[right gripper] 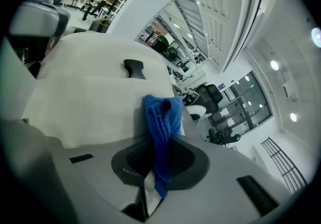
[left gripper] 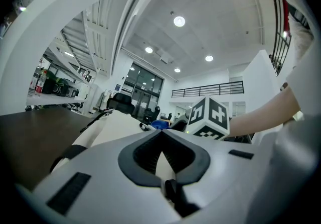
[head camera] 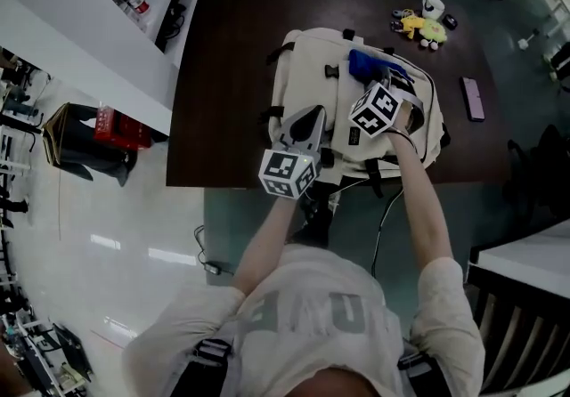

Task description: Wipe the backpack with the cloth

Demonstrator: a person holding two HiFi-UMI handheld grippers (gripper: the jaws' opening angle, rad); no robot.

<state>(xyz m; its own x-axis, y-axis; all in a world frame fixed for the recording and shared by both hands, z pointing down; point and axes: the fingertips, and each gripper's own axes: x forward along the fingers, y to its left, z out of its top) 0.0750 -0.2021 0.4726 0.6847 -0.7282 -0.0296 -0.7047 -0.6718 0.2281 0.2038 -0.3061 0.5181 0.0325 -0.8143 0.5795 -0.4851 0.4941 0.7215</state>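
Note:
A cream backpack (head camera: 312, 75) lies on the dark table (head camera: 223, 75). My right gripper (head camera: 372, 84) is over the backpack's upper middle, shut on a blue cloth (head camera: 363, 64) that bunches out past its tips. In the right gripper view the blue cloth (right gripper: 163, 117) is pinched between the jaws of that gripper (right gripper: 161, 142), just over the backpack's cream fabric (right gripper: 95, 97). My left gripper (head camera: 312, 115) is shut with nothing in it at the backpack's near left part. The left gripper view shows its jaws (left gripper: 161, 135) closed, with the backpack (left gripper: 113, 127) ahead.
A pink phone (head camera: 473, 98) lies on the table to the right of the backpack, and small yellow toys (head camera: 423, 26) sit at the far right. A black buckle (right gripper: 133, 69) sits on the backpack. A white counter (head camera: 98, 21) runs along the left.

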